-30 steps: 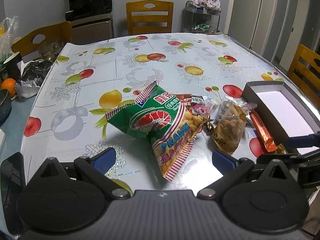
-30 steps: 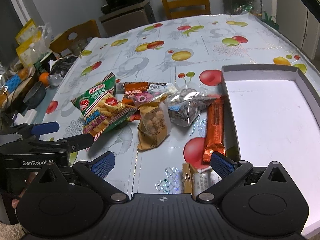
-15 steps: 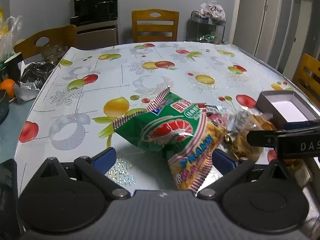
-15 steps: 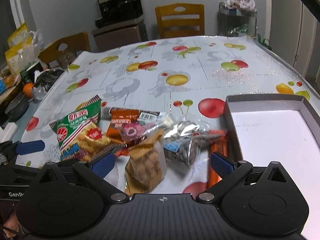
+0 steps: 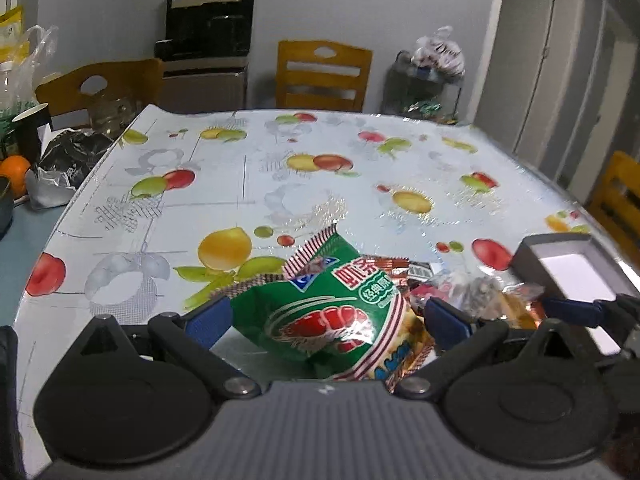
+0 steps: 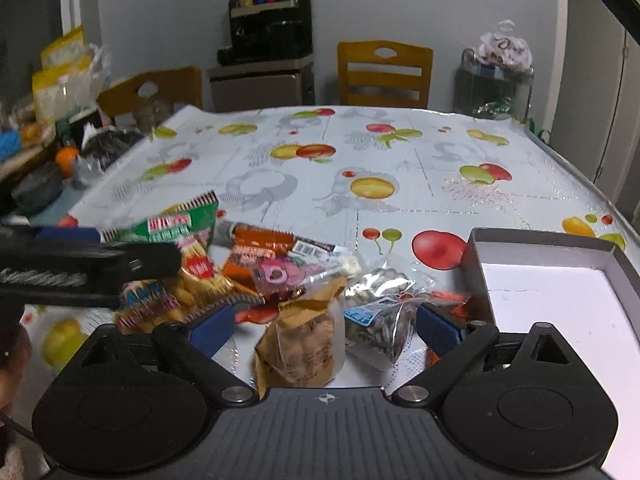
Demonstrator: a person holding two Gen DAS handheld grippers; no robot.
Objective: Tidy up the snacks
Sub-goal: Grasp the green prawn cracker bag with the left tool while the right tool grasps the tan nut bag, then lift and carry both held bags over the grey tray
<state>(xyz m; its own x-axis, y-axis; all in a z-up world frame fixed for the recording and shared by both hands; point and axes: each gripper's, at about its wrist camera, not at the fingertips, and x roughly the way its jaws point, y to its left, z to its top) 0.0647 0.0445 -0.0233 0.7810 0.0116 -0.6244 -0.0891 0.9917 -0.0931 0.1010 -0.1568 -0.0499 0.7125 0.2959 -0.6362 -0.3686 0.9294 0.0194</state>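
Reading the left wrist view from the left edge across, I find the left tool (image 5: 326, 322) with its blue pads spread wide and the green prawn cracker bag (image 5: 332, 312) sitting between them at lower centre, its long axis running from the upper left of the frame down toward the lower right. Neither pad looks pressed into the wrapper, so I count that tool as open around the bag rather than gripping it. To the right of it lies the rest of the snack pile, then the grey box (image 5: 532, 258) at the right edge.

In the right wrist view, the right tool (image 6: 324, 330) has just been narrowing its jaws, yet they stand wide, with the brown nut pouch (image 6: 304, 344) and the clear seed packet (image 6: 380, 328) side by side between the pads, neither of them clamped. The box (image 6: 474, 256) fills the right of that frame, touching nothing I hold. I judge the right hand nearer the box, so its pouch should go first.
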